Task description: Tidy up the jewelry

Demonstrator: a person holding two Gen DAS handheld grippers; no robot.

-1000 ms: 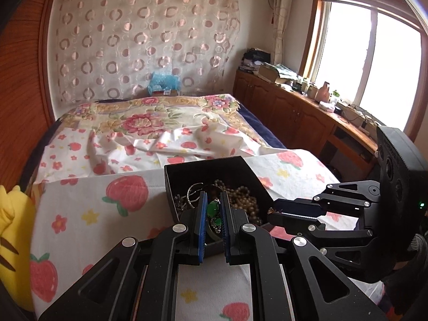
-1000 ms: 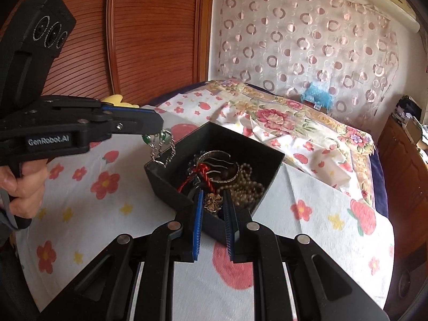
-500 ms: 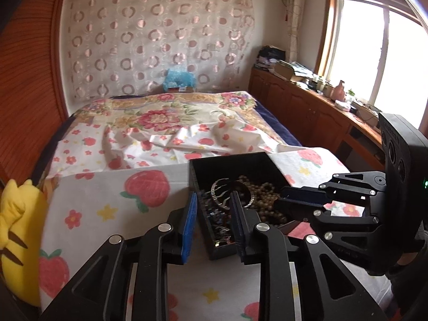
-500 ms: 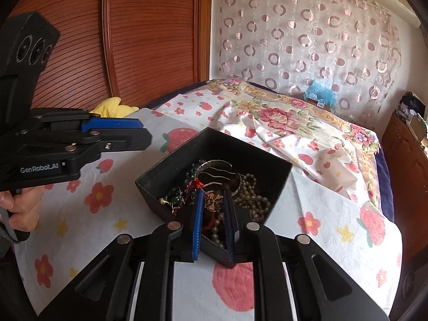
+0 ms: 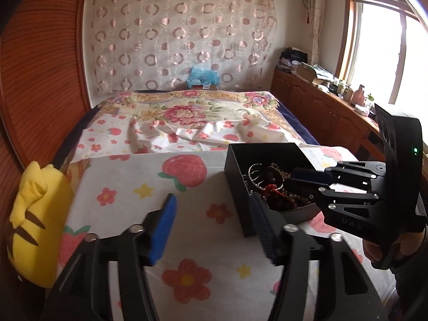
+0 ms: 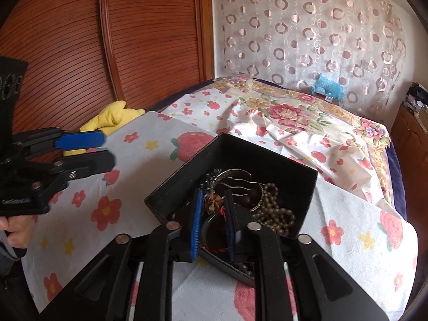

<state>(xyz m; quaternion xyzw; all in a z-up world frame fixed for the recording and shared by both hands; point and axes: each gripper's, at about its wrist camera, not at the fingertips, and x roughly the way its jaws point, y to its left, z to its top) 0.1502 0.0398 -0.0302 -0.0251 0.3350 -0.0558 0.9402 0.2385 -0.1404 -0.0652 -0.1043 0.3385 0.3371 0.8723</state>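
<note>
A second ago my left gripper (image 5: 214, 227) was pinched on a green-stoned chain at the near-left rim of the black box (image 6: 187, 182). Now its jaws are opening with nothing between them, and it has drawn off to the left of the box, over the flowered cloth (image 5: 120, 187). My right gripper (image 6: 212, 222), narrow before, is opening over the tangle of jewelry (image 6: 272, 208) inside the box, a small brown flower-shaped piece (image 6: 214, 203) between its pads.
</note>
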